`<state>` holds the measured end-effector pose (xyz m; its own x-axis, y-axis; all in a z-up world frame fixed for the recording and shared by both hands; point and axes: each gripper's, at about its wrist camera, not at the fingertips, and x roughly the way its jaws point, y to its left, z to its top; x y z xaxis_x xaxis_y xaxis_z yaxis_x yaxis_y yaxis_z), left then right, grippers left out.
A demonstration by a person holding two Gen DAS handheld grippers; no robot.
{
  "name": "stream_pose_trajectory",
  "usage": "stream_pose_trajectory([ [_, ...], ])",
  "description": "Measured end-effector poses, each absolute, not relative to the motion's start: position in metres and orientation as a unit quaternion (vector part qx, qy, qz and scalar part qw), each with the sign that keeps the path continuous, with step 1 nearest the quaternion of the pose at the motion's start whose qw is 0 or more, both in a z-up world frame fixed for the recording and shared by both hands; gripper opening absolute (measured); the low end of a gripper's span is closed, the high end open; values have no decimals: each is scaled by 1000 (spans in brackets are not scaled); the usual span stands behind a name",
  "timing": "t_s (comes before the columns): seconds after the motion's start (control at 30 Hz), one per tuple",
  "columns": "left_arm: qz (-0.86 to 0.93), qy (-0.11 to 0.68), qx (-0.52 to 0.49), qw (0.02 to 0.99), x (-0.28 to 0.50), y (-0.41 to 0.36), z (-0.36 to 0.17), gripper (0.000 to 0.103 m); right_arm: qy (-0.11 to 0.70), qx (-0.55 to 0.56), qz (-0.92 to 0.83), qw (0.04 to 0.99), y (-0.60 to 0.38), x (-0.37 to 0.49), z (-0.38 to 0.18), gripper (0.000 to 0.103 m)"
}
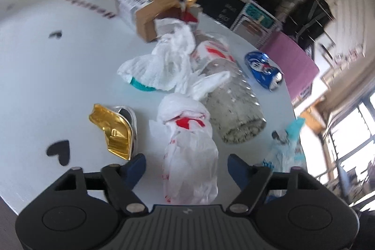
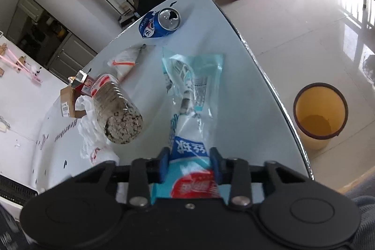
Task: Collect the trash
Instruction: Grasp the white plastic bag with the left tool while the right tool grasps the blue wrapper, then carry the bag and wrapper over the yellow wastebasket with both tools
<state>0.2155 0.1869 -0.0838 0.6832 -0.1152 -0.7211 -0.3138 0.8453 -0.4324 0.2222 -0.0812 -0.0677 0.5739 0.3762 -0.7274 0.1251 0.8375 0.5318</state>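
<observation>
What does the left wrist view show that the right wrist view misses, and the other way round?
Only the left wrist view: the gold foil wrapper, the crumpled paper towel, and the left gripper open around a knotted white plastic bag.

Only the right wrist view: the yellow bin on the floor, and the right gripper shut on a blue snack bag.

Both: the clear bottle, blue can, cardboard box and table.

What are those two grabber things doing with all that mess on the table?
A person is tidying trash off a white table with a grabber in each hand. The right gripper has its fingers on either side of a blue plastic wrapper. The left gripper is open, with a crumpled white plastic bag between its fingers. A squashed blue can and a clear bottle lie on the table. An empty yellow bin waits on the floor.
</observation>
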Motion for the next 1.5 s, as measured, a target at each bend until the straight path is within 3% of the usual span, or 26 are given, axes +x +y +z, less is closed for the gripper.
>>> stream_pose_trajectory([
  [0.07, 57, 395, -286, 871, 219, 190, -87, 40, 449, 268, 76, 849, -82, 220, -69, 24],
  [0.17, 50, 388, -286, 875, 215, 186, -86, 37, 435, 253, 86, 860, -84, 219, -66, 18],
  [0.5, 42, 315, -227, 920, 183, 160, -36, 37, 363, 224, 129, 895, -109, 203, -29, 14],
  [0.83, -16, 289, -140, 947, 188, 64, -5, 37, 317, 182, 144, 920, -185, 192, 2, 14],
  [1.17, -91, 319, -99, 938, 239, -53, -27, 37, 326, 173, 98, 924, -289, 202, -13, 14],
  [1.5, -137, 393, -77, 906, 315, -148, -89, 37, 365, 194, 56, 909, -364, 245, -79, 14],
])
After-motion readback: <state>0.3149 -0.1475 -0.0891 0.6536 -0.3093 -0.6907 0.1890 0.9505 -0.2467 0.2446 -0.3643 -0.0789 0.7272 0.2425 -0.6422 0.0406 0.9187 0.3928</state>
